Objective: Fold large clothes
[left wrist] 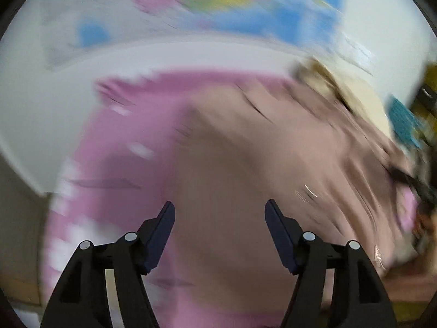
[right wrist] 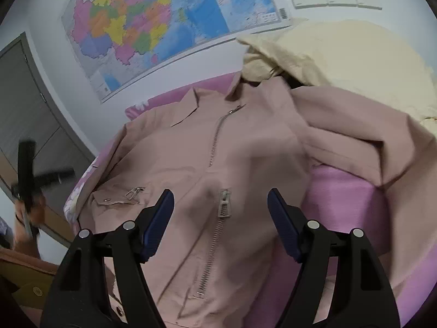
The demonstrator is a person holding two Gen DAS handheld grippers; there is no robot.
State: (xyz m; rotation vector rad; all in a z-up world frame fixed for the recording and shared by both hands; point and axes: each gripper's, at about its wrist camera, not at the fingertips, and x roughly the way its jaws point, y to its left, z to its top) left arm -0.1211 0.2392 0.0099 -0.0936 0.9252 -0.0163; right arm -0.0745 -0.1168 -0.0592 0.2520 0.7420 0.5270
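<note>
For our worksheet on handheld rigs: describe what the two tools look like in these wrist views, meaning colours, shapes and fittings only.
The left tool and the right tool look alike: each has two black, angular plastic arms with triangular cut-outs, joined by round silver pivot pins. Each arm ends in a flat, dark navy-blue finger pad. No cables, printed markings or sleeves show on either one.

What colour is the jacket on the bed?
Dusty pink jacket, silver zippers; clearest in the right wrist view.
</note>
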